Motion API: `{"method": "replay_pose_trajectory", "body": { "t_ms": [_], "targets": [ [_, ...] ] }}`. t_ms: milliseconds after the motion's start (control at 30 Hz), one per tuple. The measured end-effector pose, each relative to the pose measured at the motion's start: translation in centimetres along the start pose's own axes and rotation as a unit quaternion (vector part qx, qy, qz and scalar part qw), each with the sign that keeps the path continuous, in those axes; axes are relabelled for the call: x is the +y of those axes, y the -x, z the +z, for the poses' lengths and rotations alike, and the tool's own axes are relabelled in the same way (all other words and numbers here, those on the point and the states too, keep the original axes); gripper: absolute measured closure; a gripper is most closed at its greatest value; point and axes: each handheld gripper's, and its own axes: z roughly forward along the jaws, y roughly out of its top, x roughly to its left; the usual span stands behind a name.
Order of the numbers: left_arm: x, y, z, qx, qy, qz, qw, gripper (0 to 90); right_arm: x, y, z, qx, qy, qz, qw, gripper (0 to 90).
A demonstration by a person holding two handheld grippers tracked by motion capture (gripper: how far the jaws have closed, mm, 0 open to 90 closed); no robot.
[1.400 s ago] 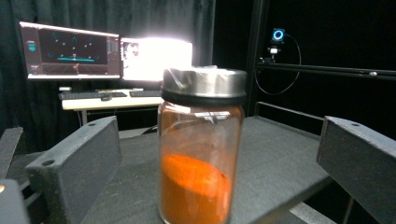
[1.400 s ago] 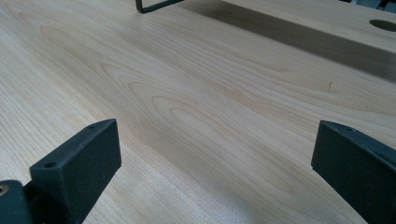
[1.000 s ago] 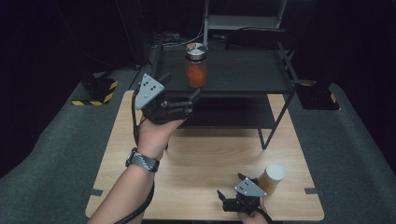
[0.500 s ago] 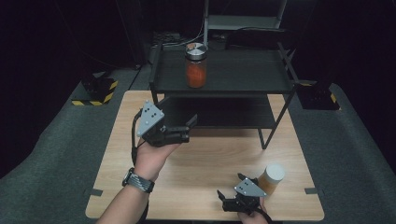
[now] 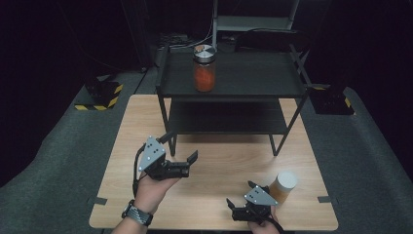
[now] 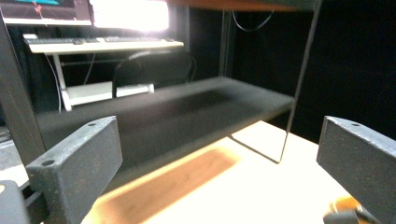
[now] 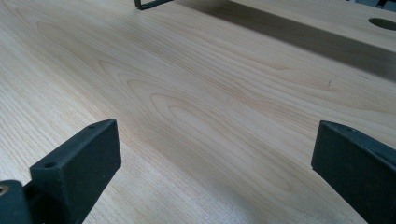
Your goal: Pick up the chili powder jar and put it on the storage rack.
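High view, top-down over wooden table point(image 5: 214, 161) w/ black two-tier shelf point(image 5: 234, 80) at its far side. Left gripper point(image 5: 182, 163) hangs above the table just in front of the shelf's lower tier, jaws spread, nothing between them; in the left gripper view both jaws frame the lower tier point(image 6: 163, 112), no object in the gap. Right gripper point(image 5: 243, 207) sits low at the near edge, jaws likewise released and empty; right gripper view: bare wood grain point(image 7: 196, 107) between the jaws.

Containers: (a) jar point(image 5: 204, 68), upright on the shelf's top tier, left of centre; clear wall, orange-red contents nearly to the neck, kind cannot be told; dark lid on. (b) cup point(image 5: 284, 187) w/ pale flat lid, upright on the table just beside the right gripper, to its right, apparently not touching; amber body, contents hidden. Judged the item nearest to hand, approx. ready for pickup.

Risks (judgement): right gripper points away from the cup, so turning toward it at close range could knock it over or push it off the near-right edge. The cup's round, smooth wall may slip if pinched off-centre or near the lid. Left gripper, if raised toward the jar, could strike the top tier's front rail; a tall full jar tips easily.
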Motion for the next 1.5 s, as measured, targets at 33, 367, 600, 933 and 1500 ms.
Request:
{"method": "replay_pose_trajectory", "body": {
  "t_ms": [33,367,600,933,1500],
  "targets": [
    [-0.7,0.1,-0.2,0.000,-0.003,0.001,1.0000,0.4,0.0,0.0,0.0,0.000,-0.001,-0.001,1.0000,0.9],
    [-4.4,0.5,-1.4,-0.002,-0.024,-0.007,0.9997,0.4,0.1,-0.1,0.1,-0.002,-0.002,-0.004,1.0000,0.9],
    [-6.9,0.5,-2.0,0.003,-0.053,-0.010,0.9985,0.4,0.1,-0.3,0.1,-0.004,-0.003,-0.006,1.0000,0.9],
    [-9.5,0.0,-2.2,0.019,-0.105,-0.022,0.9940,0.4,0.2,-0.4,0.1,-0.007,-0.004,-0.006,0.9999,0.9],
    [-9.7,0.9,-1.0,0.043,-0.184,0.017,0.9819,0.5,0.2,-0.8,0.1,-0.016,-0.004,-0.012,0.9998,0.9]
  ]
}}
